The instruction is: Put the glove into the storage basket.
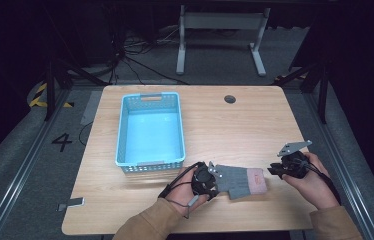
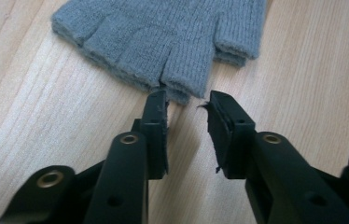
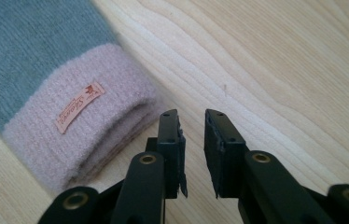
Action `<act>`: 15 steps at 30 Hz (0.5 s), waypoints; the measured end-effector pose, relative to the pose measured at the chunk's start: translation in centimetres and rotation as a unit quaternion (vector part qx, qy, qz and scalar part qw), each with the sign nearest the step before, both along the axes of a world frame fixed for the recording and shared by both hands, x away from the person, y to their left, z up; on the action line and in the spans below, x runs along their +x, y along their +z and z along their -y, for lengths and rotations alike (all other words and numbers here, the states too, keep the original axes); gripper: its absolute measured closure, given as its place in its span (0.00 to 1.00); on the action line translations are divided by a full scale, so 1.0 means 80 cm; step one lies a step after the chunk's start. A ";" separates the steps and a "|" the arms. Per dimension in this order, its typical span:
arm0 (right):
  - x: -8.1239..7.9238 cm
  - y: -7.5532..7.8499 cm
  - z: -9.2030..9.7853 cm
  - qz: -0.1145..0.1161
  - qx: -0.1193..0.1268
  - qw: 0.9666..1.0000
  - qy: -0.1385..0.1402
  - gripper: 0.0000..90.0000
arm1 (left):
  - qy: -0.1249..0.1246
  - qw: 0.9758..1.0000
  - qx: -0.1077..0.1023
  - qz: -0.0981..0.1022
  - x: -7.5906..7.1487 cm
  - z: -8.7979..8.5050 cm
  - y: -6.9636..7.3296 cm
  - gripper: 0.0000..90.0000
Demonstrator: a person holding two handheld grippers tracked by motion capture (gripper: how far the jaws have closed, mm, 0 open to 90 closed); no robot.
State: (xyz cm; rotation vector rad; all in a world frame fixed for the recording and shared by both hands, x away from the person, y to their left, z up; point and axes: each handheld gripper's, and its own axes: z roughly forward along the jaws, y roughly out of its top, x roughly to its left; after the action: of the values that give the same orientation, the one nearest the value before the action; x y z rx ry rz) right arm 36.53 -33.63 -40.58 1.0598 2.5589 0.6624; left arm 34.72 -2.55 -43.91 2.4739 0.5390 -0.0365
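**Glove lying between two waiting tongs**

Forearms come in at the near edge in the high view, and between the hands a grey glove lies flat on the surface, long axis crosswise: finger stubs toward the left tongs, pink cuff toward the right tongs. A blue basket stands empty behind, nothing blocking the way.

Left gripper view: jaws parted, empty, one tip just touching a finger stub.

Right gripper view: jaws slightly parted, holding nothing, just beside the cuff's corner. Both look equally near.
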 end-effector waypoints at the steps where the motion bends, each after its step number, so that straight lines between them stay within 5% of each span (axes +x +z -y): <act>1: 0.000 0.001 0.001 0.001 0.001 1.000 -0.002 0.84 | 0.000 1.000 -0.001 -0.003 0.000 0.000 0.001 0.73; 15: 0.002 0.002 0.008 -0.002 0.038 0.999 -0.029 0.75 | 0.016 1.000 -0.021 0.010 -0.003 -0.002 0.015 0.53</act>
State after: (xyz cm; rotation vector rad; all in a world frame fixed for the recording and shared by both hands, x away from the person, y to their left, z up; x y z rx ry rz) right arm 36.66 -34.30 -40.42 1.1556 2.5142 0.7474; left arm 34.52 -2.37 -42.73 2.4210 0.5645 -0.0100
